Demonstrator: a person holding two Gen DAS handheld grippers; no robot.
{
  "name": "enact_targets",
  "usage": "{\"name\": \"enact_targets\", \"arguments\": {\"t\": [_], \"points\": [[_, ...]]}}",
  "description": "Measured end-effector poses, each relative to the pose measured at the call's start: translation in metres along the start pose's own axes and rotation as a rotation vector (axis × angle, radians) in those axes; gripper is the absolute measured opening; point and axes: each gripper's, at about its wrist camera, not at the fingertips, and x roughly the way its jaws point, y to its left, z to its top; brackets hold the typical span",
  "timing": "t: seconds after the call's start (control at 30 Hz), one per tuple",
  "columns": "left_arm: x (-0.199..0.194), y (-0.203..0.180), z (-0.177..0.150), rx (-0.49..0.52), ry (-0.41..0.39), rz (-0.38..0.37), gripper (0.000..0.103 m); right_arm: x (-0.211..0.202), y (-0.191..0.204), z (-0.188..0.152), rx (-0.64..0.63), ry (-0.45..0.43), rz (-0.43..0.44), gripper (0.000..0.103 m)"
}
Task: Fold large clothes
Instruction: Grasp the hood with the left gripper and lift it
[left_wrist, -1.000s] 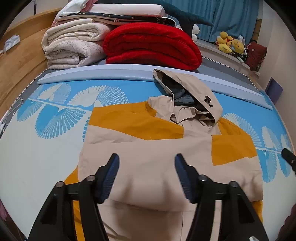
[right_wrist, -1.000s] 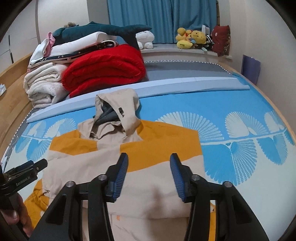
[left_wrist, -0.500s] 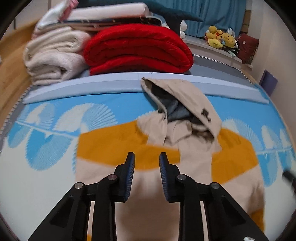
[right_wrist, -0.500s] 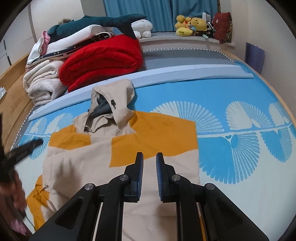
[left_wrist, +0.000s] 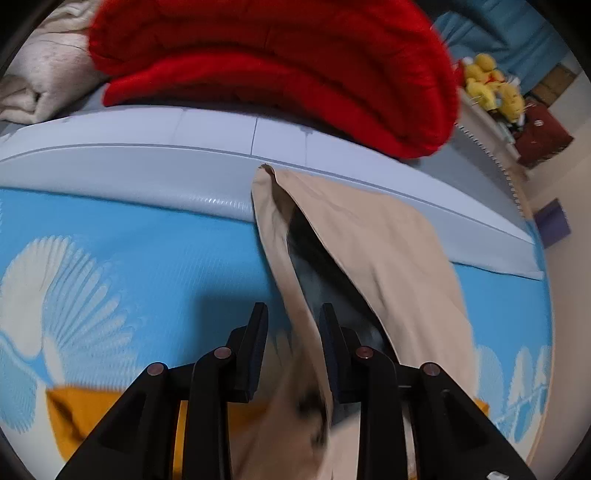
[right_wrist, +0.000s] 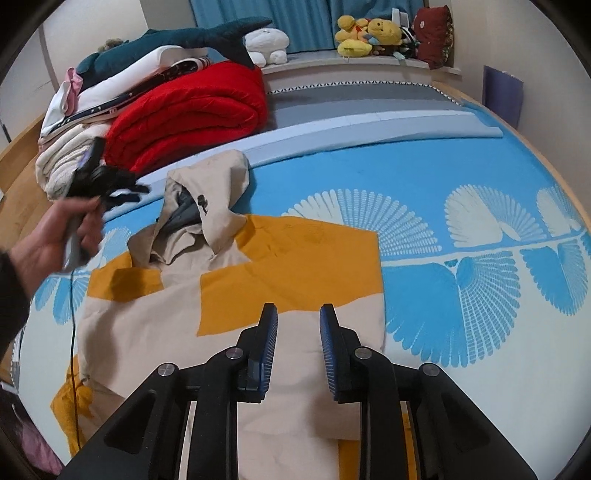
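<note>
A beige and orange hooded jacket (right_wrist: 229, 314) lies flat on the blue patterned sheet (right_wrist: 424, 177), its hood (right_wrist: 210, 181) pointing at the far bedding. In the left wrist view my left gripper (left_wrist: 293, 328) is low over the hood (left_wrist: 369, 229). The hood's left rim runs up between its narrowly parted fingers, and the pads do not clamp it. The right wrist view shows the same left gripper (right_wrist: 125, 190), blurred, in a person's hand (right_wrist: 55, 240) beside the hood. My right gripper (right_wrist: 297, 332) hangs over the jacket's lower body, its jaws opening with nothing between them.
A folded red blanket (right_wrist: 184, 110) and white blankets (right_wrist: 70, 155) are stacked beyond the hood, behind a pale grey-blue mat edge (left_wrist: 129, 173). Plush toys (right_wrist: 369, 33) sit on the far ledge. A wooden bed frame (right_wrist: 14, 192) borders the left side.
My left gripper has travelled forward from over the jacket's body to the hood, and its jaws have narrowed. The right gripper's jaws nearly closed, then parted a little, and it has hardly moved.
</note>
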Motion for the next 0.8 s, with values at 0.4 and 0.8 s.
{"name": "enact_targets", "arguments": {"t": [0.4, 0.8], "points": [[0.050, 0.013, 0.024, -0.108, 0.039, -0.040, 0.005, 0.018, 0.002, 0.000, 0.004, 0.043, 0.001, 0.025], [-0.184, -0.076, -0.146, 0.466, -0.270, -0.133, 0.000, -0.013, -0.011, 0.012, 0.067, -0.030, 0.005, 0.025]]}}
